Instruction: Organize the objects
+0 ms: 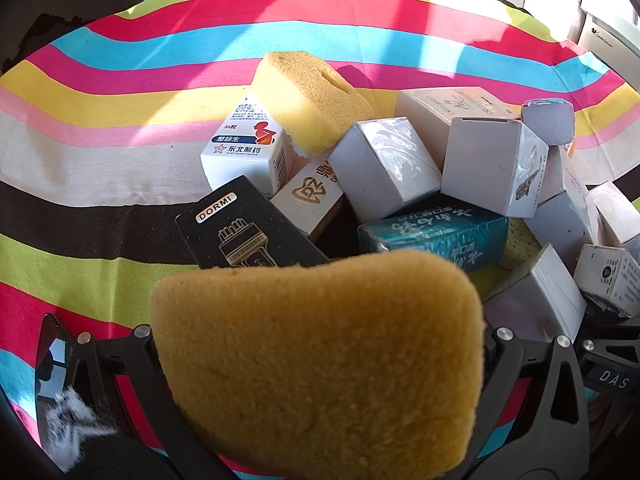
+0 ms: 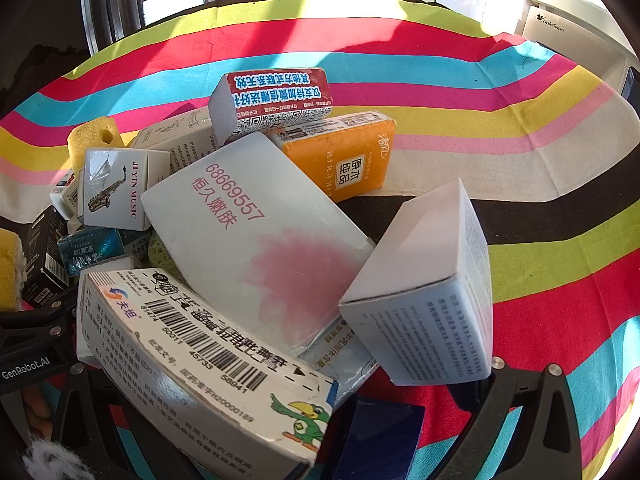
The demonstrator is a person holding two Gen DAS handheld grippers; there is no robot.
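My left gripper (image 1: 320, 360) is shut on a large yellow sponge (image 1: 320, 360) that fills the lower view and hides the fingertips. Beyond it lies a pile of small boxes: a black DORMI box (image 1: 240, 228), a white medicine box (image 1: 244, 152), a teal packet (image 1: 432, 232) and a second yellow sponge (image 1: 312, 96) on top. In the right wrist view the gripper's (image 2: 288, 420) arms spread wide around a white box with a parrot (image 2: 208, 368) and a grey-white box (image 2: 428, 300); boxes hide its fingertips. A white box with a pink blotch (image 2: 256, 232) lies behind.
The pile rests on a striped multicoloured cloth (image 2: 520, 128). An orange tissue pack (image 2: 344, 156) and a red-labelled block (image 2: 276, 96) lie at the pile's far side. A white appliance (image 2: 572, 32) stands at the far right, windows behind.
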